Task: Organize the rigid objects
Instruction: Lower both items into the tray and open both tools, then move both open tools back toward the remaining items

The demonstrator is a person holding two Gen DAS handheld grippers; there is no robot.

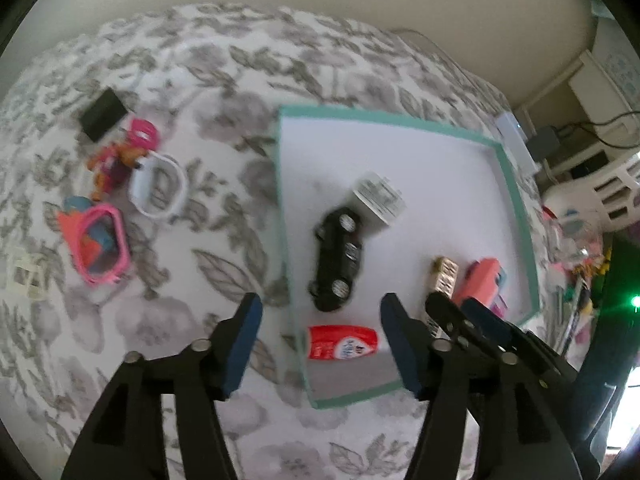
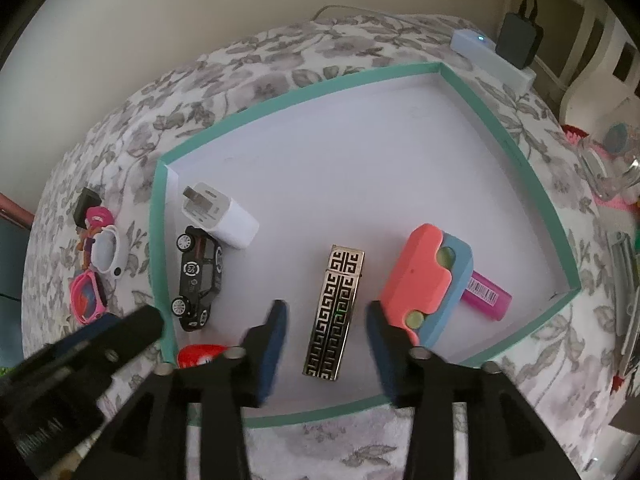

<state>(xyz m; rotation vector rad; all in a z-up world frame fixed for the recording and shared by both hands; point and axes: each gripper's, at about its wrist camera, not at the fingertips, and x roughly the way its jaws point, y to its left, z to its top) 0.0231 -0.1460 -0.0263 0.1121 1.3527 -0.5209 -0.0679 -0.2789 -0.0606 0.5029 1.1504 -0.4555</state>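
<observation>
A teal-rimmed white tray (image 2: 160,216) (image 1: 516,200) lies on a floral cloth. In it are a black toy car (image 2: 198,278) (image 1: 338,262), a white charger (image 2: 224,216) (image 1: 378,198), a gold-and-black patterned lighter (image 2: 334,312), a pink-and-blue toy gun (image 2: 428,280) and a red capsule (image 1: 340,342). My right gripper (image 2: 326,326) is open and empty above the lighter. My left gripper (image 1: 320,316) is open and empty over the tray's left rim, above the car and capsule. The right gripper (image 1: 460,312) shows in the left wrist view.
Left of the tray on the cloth lie pink goggles (image 1: 100,242), a white ring-shaped piece (image 1: 160,188), a small doll (image 1: 120,152) and a black block (image 1: 104,114). A magenta tube (image 2: 486,294) lies under the toy gun. Clutter and a white power strip (image 2: 492,56) stand at the right.
</observation>
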